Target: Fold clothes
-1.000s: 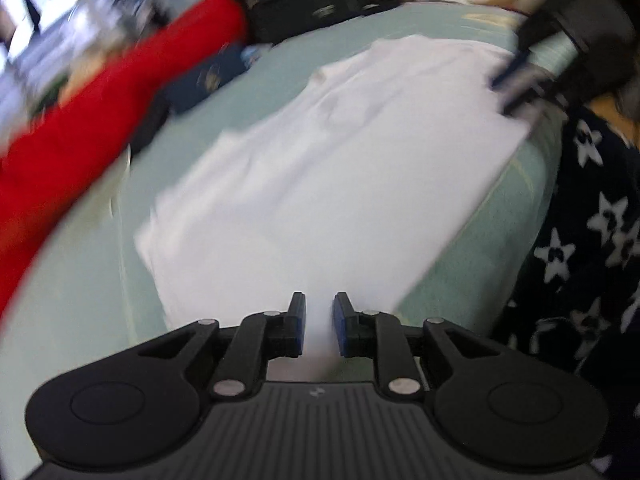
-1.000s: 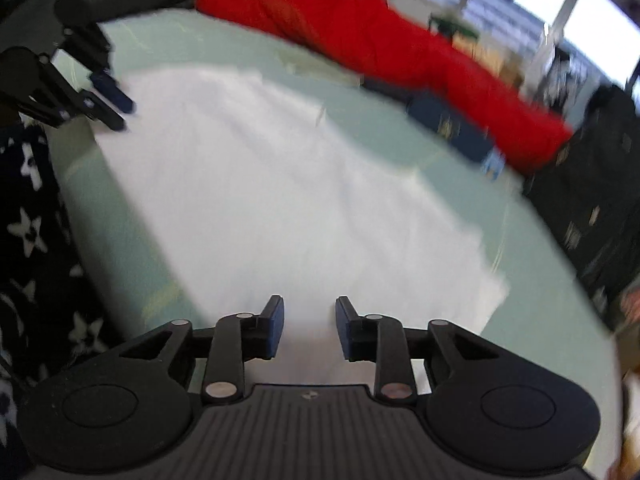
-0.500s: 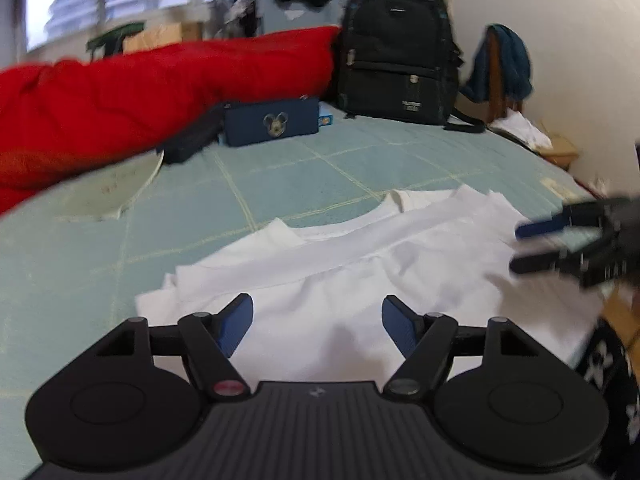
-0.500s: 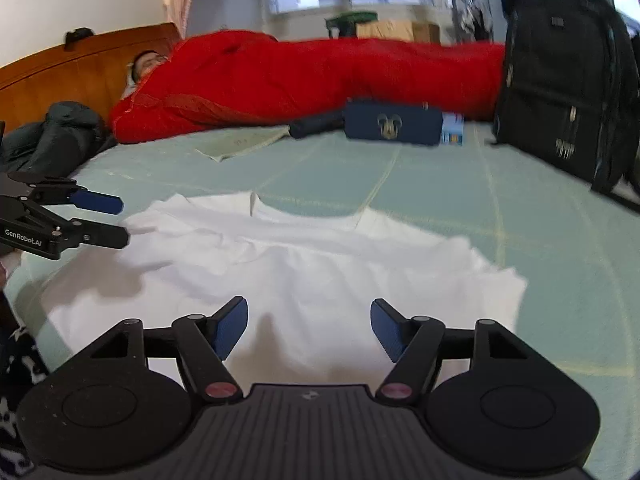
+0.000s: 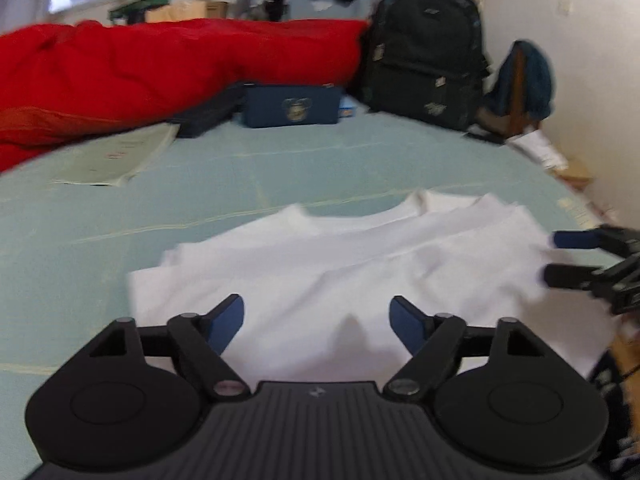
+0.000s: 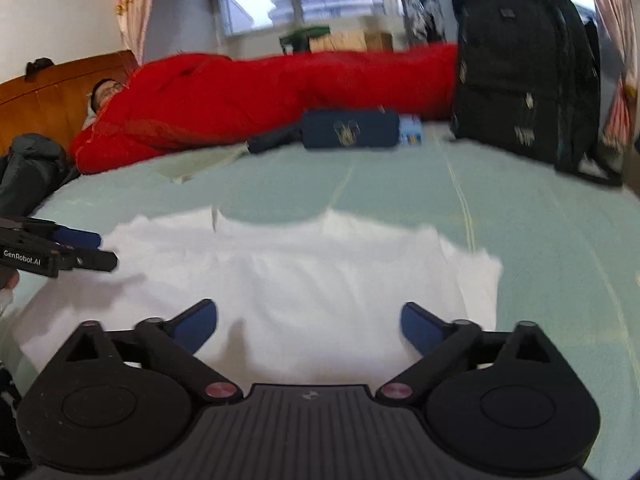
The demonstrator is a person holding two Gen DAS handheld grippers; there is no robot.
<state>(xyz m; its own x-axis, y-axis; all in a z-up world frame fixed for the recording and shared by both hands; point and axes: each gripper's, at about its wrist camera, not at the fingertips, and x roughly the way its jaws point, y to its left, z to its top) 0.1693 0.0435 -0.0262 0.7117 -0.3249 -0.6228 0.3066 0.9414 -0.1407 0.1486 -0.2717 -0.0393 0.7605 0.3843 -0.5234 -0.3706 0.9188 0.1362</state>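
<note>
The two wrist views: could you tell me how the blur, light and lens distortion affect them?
Left wrist view: soft motion blur throughout, the white T-shirt nearly washed out, the bed bowed by the fisheye. Right wrist view: similar blur, bright windows behind the black backpack, and the shirt's folds barely readable; a faint shadow falls between the opening fingers.

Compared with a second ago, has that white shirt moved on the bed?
Cannot tell: the white shirt looks different against the backpack mainly because the cameras rolled.
</note>
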